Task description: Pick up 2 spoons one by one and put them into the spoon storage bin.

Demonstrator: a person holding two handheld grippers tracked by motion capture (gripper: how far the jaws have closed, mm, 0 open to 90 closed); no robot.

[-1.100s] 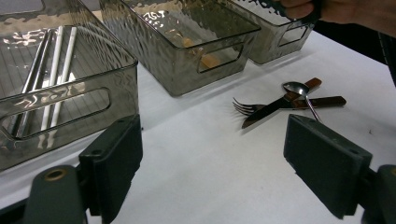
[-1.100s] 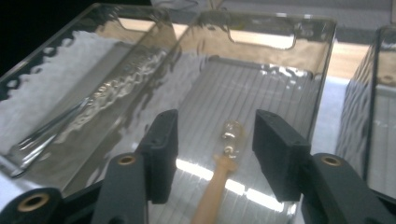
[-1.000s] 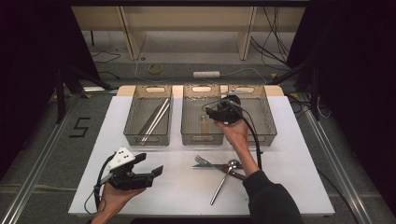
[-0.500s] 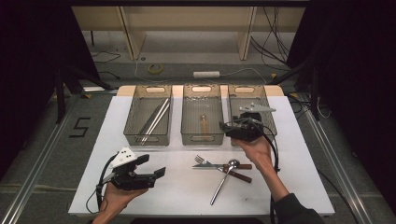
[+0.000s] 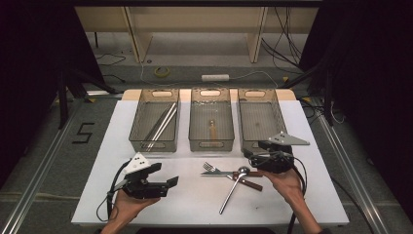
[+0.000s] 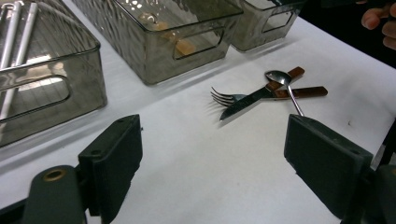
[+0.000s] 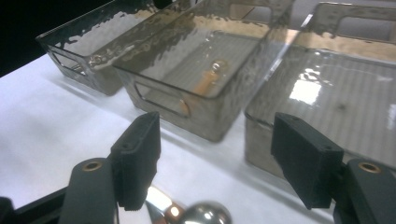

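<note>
We see the right gripper [image 5: 253, 157] fingers, just spreading, gripping nothing; below them the spoon [image 7: 208, 214] bowl is cut off. Left gripper [image 6: 212, 163] fingers spread, nothing between them.

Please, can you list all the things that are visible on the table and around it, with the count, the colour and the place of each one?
Bins: three, smoky transparent, in a row at the far side of the table.
Metal rods: two, silver, in the left bin.
Wooden utensil: one, light brown, in the middle bin.
Fork: one, silver, crossed with the other cutlery.
Knife: one, silver blade, brown handle, same pile.
Spoon: one, silver, on top of the pile.
Table: one, white.
Tape roll: one, yellowish, on the floor behind.
Power strip: one, white, on the floor behind.
Left gripper: black, jaws open, near the table's left front.
Right gripper: black, jaws open, just beside the cutlery.
</note>
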